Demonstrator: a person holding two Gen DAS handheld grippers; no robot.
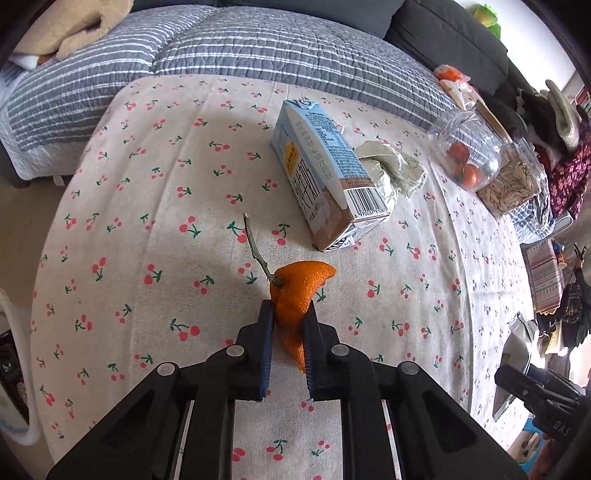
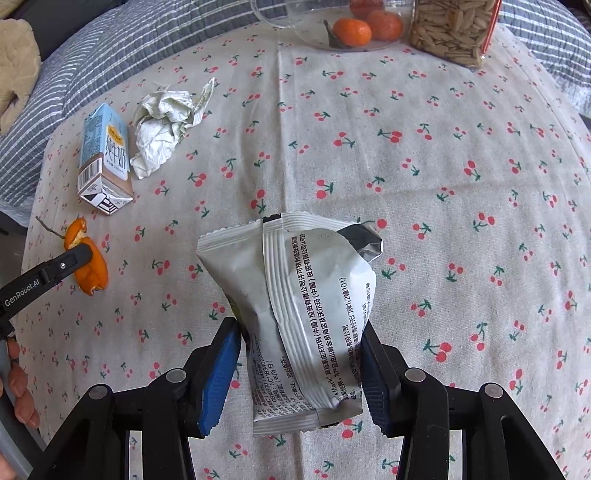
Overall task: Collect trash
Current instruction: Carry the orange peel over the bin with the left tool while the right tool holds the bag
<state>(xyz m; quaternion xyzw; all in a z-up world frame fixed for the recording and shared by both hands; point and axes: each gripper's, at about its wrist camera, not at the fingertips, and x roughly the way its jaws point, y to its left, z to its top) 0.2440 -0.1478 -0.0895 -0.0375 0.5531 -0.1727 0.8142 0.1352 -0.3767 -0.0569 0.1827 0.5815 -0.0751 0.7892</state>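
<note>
The left gripper point(image 1: 290, 308) has its jaws squeezed tight on a piece of orange peel point(image 1: 299, 295) with a thin twig sticking out of its top. The peel is right down at the table point(image 1: 147, 221), which has a white cloth with little red cherries on it. The right gripper point(image 2: 301, 332) has its jaws partway closed, pinching a silver snack wrapper point(image 2: 295, 306) with black writing on it. The wrapper stands up between the jaws, over the middle of the table. Behind the peel lies a blue and brown milk carton point(image 1: 325, 173) on its side. Touching the carton is a ball of crumpled paper point(image 1: 395, 170). At the far edge of the table sits a clear container point(image 2: 347, 26) with small oranges inside. Just beside it is a clear jar of seeds point(image 2: 450, 29). In the right wrist view the peel shows at the left side of the table, clamped by the other gripper's black finger, and a person's fingers point(image 2: 22, 380) peek in at the left edge. Behind the table is a grey striped quilt point(image 1: 184, 55).
</note>
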